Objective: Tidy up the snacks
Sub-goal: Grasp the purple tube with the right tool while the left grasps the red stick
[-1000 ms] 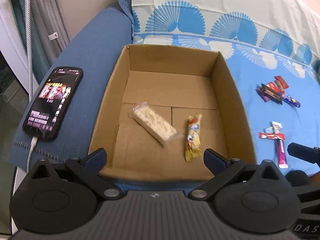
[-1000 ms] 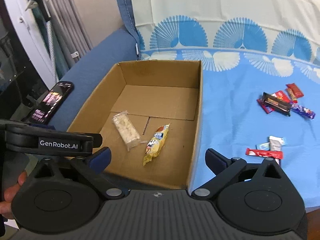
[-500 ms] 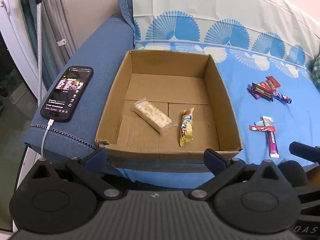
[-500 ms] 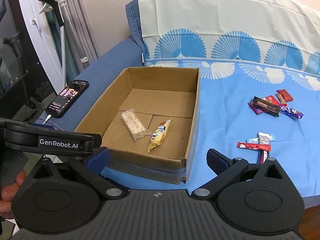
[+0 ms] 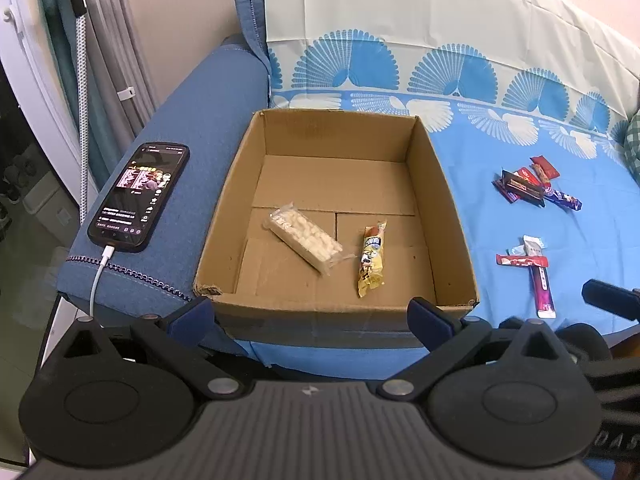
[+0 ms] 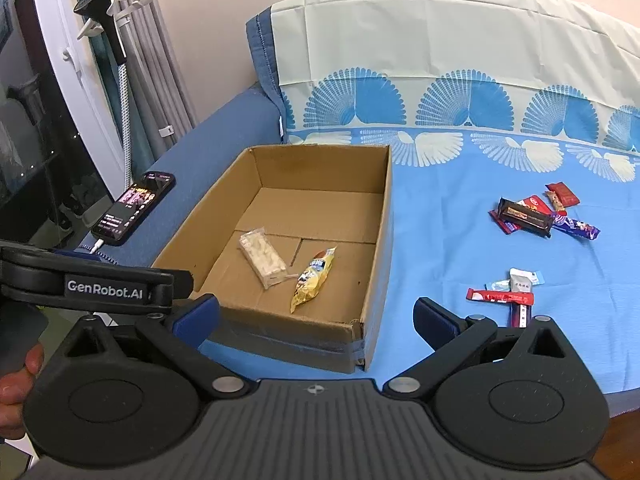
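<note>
Blue cover (image 5: pixel 500 292); box (image 5: pixel 448 200) holds yellow snack (image 5: pixel 372 258) lengthwise (clear pack (image 5: pixel 304 240) diagonal).

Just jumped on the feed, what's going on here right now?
A person holds two grippers near the front of a cardboard box on a blue-covered sofa. Left gripper and right gripper are both open and empty. Two snacks lie in the box: a clear-wrapped rice bar and a yellow packet. Two small clusters of snacks wait on the cloth.
</note>
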`<control>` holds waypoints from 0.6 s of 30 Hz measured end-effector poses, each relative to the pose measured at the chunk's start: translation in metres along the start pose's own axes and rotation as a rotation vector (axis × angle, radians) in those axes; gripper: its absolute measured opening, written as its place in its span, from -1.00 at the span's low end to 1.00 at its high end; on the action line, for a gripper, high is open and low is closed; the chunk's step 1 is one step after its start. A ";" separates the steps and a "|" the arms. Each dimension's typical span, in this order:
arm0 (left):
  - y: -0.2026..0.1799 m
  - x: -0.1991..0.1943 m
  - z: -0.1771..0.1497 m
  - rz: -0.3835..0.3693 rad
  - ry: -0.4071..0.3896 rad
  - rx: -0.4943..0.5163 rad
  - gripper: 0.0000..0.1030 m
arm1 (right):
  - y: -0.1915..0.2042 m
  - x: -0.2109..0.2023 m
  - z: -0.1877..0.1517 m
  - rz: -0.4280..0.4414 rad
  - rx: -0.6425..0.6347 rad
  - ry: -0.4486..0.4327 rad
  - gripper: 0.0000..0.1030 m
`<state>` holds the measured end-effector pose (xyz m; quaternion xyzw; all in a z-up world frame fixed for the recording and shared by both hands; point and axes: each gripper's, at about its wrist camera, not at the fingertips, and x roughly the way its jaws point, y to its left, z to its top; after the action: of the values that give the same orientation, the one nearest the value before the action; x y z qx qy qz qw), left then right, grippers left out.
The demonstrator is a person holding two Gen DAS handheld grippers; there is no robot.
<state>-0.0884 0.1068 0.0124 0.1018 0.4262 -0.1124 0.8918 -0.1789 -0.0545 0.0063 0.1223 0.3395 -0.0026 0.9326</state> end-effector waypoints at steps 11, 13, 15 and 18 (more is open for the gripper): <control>-0.025 0.016 0.010 -0.002 0.047 0.041 1.00 | -0.131 0.054 -0.014 -0.261 0.188 0.066 0.99; -0.034 0.022 0.014 -0.001 0.063 0.057 1.00 | -0.163 0.079 -0.021 -0.312 0.222 0.127 0.99; -0.043 0.028 0.019 -0.002 0.075 0.072 1.00 | -0.188 0.104 -0.026 -0.367 0.249 0.177 0.98; -0.061 0.035 0.028 0.000 0.083 0.107 1.00 | -0.221 0.146 -0.031 -0.359 0.334 0.296 0.95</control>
<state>-0.0638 0.0372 -0.0036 0.1541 0.4561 -0.1310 0.8666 -0.1055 -0.2507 -0.1592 0.2109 0.4829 -0.2059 0.8246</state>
